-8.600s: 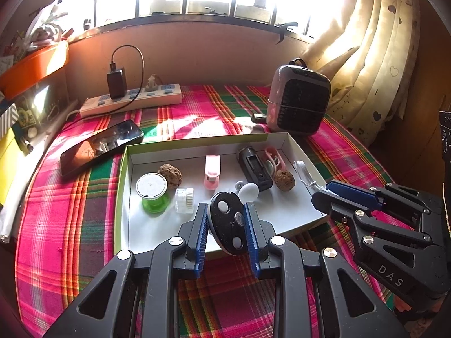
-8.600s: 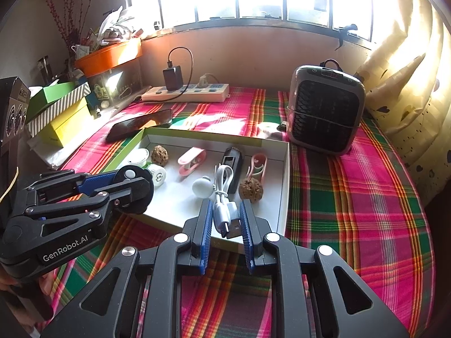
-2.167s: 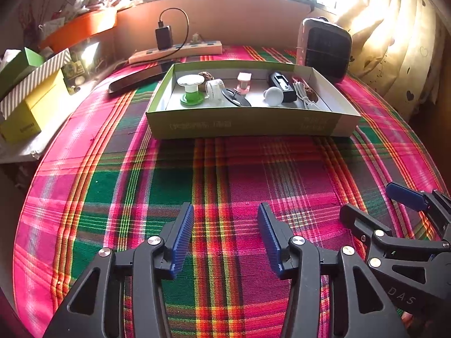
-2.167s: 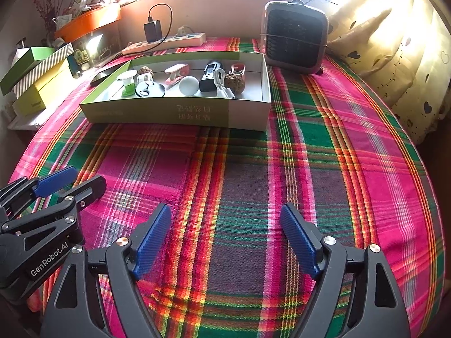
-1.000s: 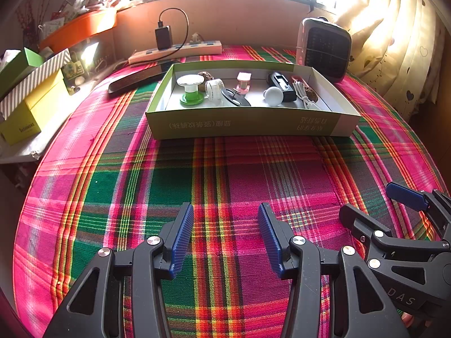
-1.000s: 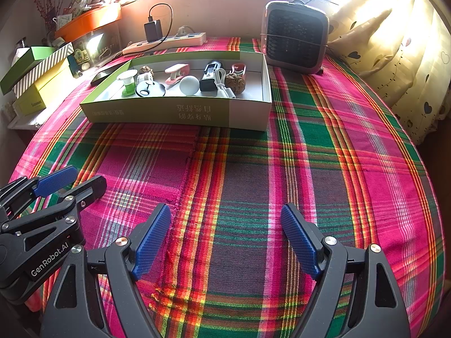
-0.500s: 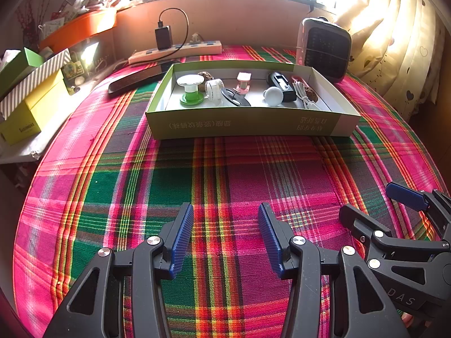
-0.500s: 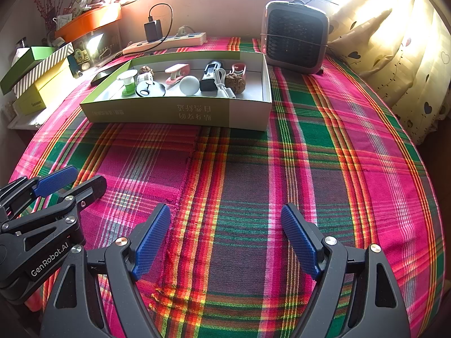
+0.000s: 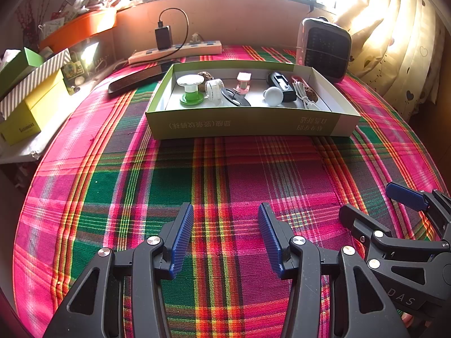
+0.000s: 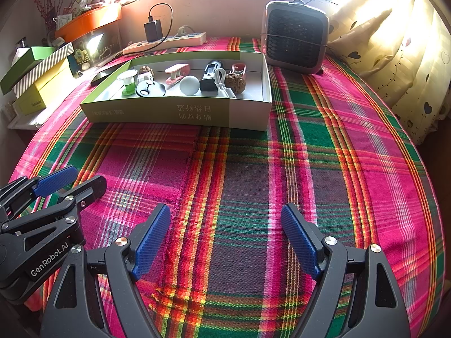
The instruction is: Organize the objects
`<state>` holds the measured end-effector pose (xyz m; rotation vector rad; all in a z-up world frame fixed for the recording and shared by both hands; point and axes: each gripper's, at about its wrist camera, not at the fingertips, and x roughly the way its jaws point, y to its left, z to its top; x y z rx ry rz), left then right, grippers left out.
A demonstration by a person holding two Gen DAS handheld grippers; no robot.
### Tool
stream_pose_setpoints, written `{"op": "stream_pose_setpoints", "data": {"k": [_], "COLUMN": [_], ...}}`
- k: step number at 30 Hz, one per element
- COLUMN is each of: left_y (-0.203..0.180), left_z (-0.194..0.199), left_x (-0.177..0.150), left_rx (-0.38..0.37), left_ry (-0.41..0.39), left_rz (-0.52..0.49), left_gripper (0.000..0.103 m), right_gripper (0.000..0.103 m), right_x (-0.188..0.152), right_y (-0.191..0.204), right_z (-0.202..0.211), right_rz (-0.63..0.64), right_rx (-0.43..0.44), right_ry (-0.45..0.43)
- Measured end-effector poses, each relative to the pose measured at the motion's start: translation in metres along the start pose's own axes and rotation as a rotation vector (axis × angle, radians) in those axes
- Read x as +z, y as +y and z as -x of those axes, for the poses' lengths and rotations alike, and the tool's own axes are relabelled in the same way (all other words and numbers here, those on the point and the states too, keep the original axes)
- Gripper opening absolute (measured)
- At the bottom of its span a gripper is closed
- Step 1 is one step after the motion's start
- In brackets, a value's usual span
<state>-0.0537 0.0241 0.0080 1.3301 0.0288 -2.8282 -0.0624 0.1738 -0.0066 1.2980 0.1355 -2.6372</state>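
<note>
A shallow green box stands far across the plaid tablecloth. It holds several small things: a green spool, a black round disc, a white ball, a black device, a white cable and a brown nut. My left gripper hovers open over bare cloth near the front edge, nothing between its blue pads. My right gripper is open wider beside it, also empty.
A grey fan heater stands behind the box on the right. A power strip with a charger and a phone lie at the back left. Yellow and striped boxes sit at the left; curtains hang on the right.
Nothing has visibly moved over the last two seconds. About eight seconds back, both grippers were at the box, shut on the black disc and the white cable; both now stand open and empty.
</note>
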Motion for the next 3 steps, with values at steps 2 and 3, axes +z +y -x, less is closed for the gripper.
{"op": "stream_pose_setpoints", "data": {"k": [2,3], "left_y": [-0.0001,0.0001], "left_z": [0.0000,0.0000], "left_x": [0.0000,0.0000], "left_rx": [0.000,0.000], "left_ry": [0.000,0.000], "left_rz": [0.000,0.000], "left_gripper": [0.047,0.047], "right_gripper": [0.081,0.081], "right_x": [0.0001,0.0002], "right_y": [0.0003,0.0005], "right_z": [0.0000,0.0000], "right_rz": [0.000,0.000], "right_rx": [0.000,0.000], "right_ry": [0.000,0.000]}}
